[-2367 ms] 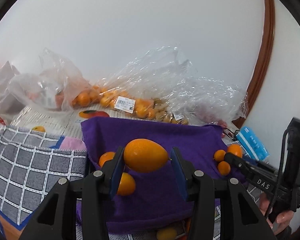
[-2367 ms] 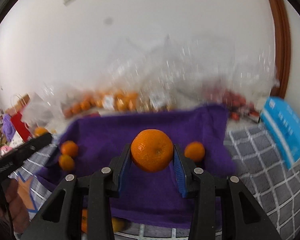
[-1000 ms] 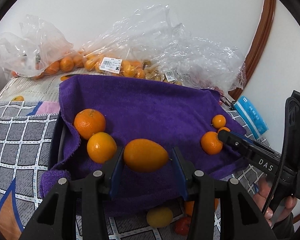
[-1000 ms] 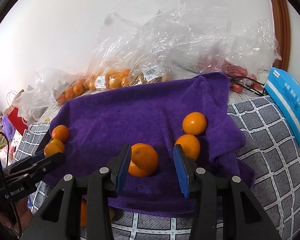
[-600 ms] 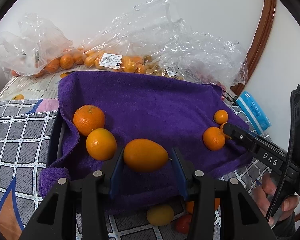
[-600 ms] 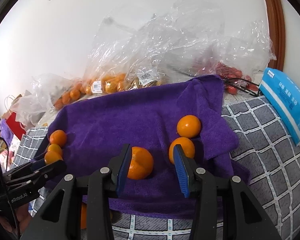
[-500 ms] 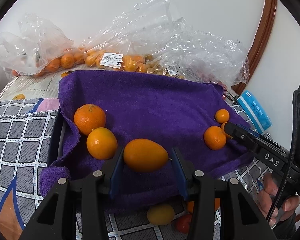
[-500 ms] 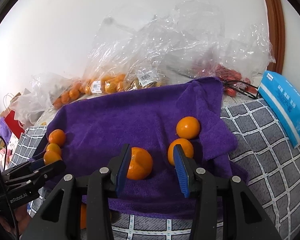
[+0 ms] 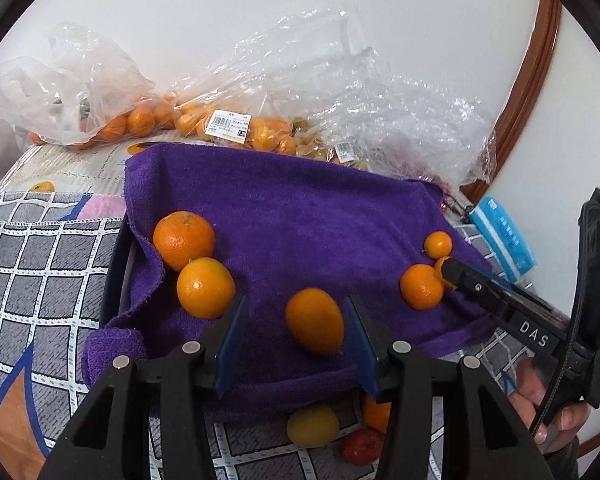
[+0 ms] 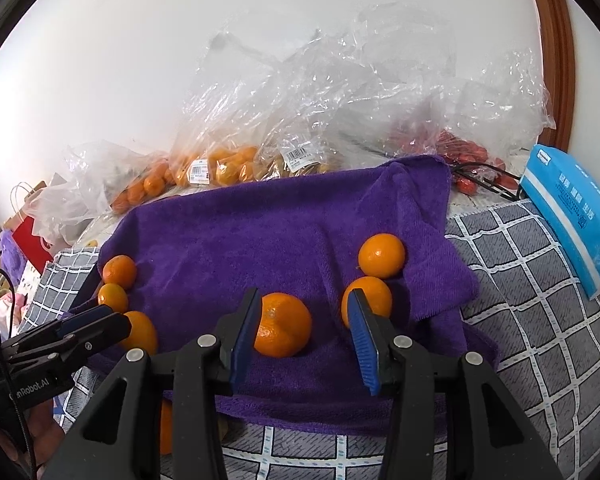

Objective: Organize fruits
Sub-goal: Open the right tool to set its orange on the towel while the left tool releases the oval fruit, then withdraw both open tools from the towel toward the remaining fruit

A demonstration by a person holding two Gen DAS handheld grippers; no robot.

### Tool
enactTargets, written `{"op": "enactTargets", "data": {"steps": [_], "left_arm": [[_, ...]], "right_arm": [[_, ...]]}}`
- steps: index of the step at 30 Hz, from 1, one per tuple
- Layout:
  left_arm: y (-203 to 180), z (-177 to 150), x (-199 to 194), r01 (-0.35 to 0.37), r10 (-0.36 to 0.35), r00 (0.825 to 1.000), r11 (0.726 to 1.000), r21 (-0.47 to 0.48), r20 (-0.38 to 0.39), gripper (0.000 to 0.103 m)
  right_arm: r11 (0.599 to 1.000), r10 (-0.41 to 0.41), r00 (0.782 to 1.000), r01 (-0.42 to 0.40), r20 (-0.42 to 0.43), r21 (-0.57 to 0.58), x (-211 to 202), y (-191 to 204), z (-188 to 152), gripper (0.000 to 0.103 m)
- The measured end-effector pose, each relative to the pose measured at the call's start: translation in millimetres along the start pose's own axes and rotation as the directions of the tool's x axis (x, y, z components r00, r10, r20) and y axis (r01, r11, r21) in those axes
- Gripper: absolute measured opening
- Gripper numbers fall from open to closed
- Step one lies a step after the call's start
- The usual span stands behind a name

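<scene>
An oval orange fruit is seen lying on the purple towel between the parted, released jaws of the left hand-held gripper, its long axis tilted roughly along the fingers. The right hand-held gripper is likewise spread, a mandarin being set just beside its left finger.

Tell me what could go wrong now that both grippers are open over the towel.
The oval fruit lies loose between the left gripper fingers near the purple towel front edge; a nudge while backing out might roll it off. The right gripper has one finger right beside an orange and the other in front of a smaller orange, so pulling back skewed could knock either.
</scene>
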State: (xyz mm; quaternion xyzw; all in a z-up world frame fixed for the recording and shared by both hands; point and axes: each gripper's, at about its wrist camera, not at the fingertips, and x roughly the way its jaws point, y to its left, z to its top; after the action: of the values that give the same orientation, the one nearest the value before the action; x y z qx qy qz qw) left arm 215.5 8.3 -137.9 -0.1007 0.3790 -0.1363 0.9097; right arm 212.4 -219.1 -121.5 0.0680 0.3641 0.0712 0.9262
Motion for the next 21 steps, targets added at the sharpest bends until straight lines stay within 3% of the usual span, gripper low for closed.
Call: {"op": "enactTargets", "data": {"steps": [11,16,21], "left_arm": [[8,9,-24,-0.014,0.018,0.992,0.999,-0.037,0.123,0.047],[19,15,-30,-0.033,0.044,0.988,0.997,-0.073,0.15,0.047],[32,19,-33,0.005,0.016,0.988,0.991,-0.137,0.152,0.047]], "right_arm": [[0.998,0.027,0.999,-0.025,0.023,-0.063,-11,14,-1,0.042],[0.988,0.041,0.999,-0.037,0.019,-0.149,-19,32,-8,0.038],[0.987,0.104,0.993,-0.11,-0.055,-0.114,-29,33,-26,0.038]]}}
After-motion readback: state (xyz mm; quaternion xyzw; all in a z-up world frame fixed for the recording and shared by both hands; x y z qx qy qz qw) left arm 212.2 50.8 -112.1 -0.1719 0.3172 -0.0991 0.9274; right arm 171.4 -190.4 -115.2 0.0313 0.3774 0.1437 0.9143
